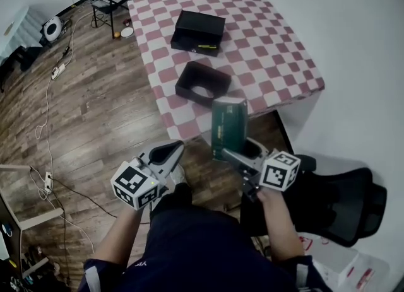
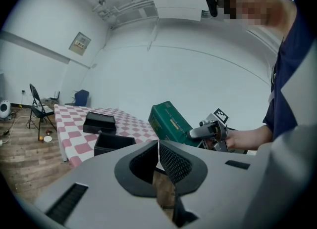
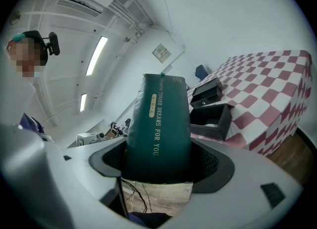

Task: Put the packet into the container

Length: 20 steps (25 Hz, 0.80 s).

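Over the wooden floor in the head view, the right gripper pinches the lower end of a dark green packet, held in the air by the near edge of the checked table. An open black container sits on the cloth near that edge, apart from the packet. A flat black box, possibly its lid, lies farther back. The left gripper hangs beside the right one.

From the left gripper view, its jaws are pressed together at the tips with nothing between them.

From the right gripper view, both jaws clamp the packet's sides, and the container stands beyond on the table.
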Each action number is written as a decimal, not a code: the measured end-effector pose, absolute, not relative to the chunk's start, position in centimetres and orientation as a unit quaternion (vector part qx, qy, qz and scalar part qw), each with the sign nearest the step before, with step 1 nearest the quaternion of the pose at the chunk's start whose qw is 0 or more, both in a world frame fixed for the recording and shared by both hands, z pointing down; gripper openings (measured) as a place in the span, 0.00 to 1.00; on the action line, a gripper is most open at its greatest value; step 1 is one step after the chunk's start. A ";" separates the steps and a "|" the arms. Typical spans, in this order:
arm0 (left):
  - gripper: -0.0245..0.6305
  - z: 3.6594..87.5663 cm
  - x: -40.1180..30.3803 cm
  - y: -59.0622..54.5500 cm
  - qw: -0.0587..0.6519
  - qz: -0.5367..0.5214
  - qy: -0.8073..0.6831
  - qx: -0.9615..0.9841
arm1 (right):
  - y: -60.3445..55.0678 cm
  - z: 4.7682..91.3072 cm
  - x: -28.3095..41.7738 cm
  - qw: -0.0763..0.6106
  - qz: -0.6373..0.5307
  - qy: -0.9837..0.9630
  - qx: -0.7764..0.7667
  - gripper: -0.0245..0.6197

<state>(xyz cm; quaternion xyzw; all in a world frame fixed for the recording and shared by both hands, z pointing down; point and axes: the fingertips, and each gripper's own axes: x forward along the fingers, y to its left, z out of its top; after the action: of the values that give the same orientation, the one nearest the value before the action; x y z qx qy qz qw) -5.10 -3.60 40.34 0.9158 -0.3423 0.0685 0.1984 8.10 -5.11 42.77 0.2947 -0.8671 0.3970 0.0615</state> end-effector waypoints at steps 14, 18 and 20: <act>0.08 40.4 -9.6 -12.6 0.209 0.064 -0.334 0.917 | -14.2 41.7 4.2 0.081 0.389 -0.864 0.309 0.65; 0.08 41.2 -10.0 -13.6 0.218 0.064 -0.342 0.912 | -15.6 42.1 4.2 0.088 0.393 -0.862 0.307 0.65; 0.08 41.5 -9.9 -14.1 0.221 0.065 -0.348 0.909 | -16.5 42.2 4.3 0.090 0.391 -0.865 0.303 0.65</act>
<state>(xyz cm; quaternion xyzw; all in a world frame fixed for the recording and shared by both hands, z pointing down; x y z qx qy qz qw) -9.88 -14.10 41.54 0.9090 -0.3476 0.0649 0.2205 4.29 -16.47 42.21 0.3029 -0.8646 0.3905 0.0902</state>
